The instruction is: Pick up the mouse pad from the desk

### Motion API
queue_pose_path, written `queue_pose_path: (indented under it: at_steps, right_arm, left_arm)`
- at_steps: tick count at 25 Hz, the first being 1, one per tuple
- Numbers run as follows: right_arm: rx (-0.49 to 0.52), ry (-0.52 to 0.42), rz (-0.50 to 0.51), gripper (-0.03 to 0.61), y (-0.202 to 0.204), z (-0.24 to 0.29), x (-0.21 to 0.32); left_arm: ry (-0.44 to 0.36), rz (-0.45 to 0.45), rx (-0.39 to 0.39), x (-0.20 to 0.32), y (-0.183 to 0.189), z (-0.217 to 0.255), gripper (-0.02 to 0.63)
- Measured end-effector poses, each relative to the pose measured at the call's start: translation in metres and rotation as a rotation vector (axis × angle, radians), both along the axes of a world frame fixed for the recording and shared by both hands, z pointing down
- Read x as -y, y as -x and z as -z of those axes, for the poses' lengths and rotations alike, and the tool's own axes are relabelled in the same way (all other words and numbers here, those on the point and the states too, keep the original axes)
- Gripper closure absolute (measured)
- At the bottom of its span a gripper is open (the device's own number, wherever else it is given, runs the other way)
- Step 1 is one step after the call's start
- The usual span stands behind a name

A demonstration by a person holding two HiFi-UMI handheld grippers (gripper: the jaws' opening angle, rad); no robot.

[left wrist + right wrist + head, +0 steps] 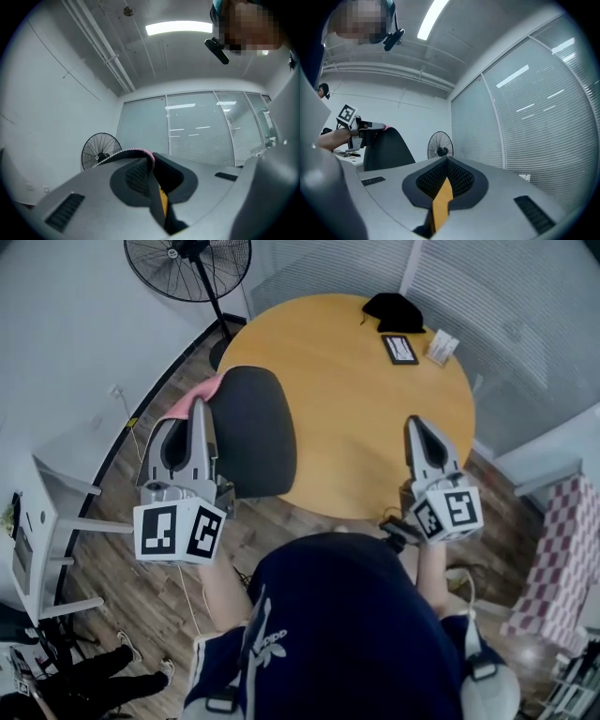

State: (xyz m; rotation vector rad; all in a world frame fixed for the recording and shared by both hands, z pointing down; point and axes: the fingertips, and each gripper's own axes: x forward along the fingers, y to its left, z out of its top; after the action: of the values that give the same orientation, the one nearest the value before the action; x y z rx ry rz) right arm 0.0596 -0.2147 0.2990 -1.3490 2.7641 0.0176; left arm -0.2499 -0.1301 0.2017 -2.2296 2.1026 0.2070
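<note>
Pinching one edge, the left gripper [200, 411] holds the mouse pad [255, 432] lifted beside the surface [356, 399]. The pad looks thin, light and floppy, so an edge hold suits it. The right gripper [419, 426] is closed and empty.

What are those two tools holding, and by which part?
The left gripper pinches the mouse pad by its edge; the right gripper holds nothing.

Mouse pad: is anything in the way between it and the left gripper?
No, nothing visible stands between them. The left gripper already has its jaws shut on the edge of the mouse pad and holds it up by the edge of the round table.
</note>
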Motion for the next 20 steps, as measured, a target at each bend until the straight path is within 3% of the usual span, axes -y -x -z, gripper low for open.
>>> queue_pose_path:
  at_steps: [20]
  right_arm:
    - [-0.053,0.021,0.009,0.575,0.014,-0.007,-0.003]
  left_arm:
    - [0.14,-0.03,0.028,0.004,-0.011,-0.072,0.595]
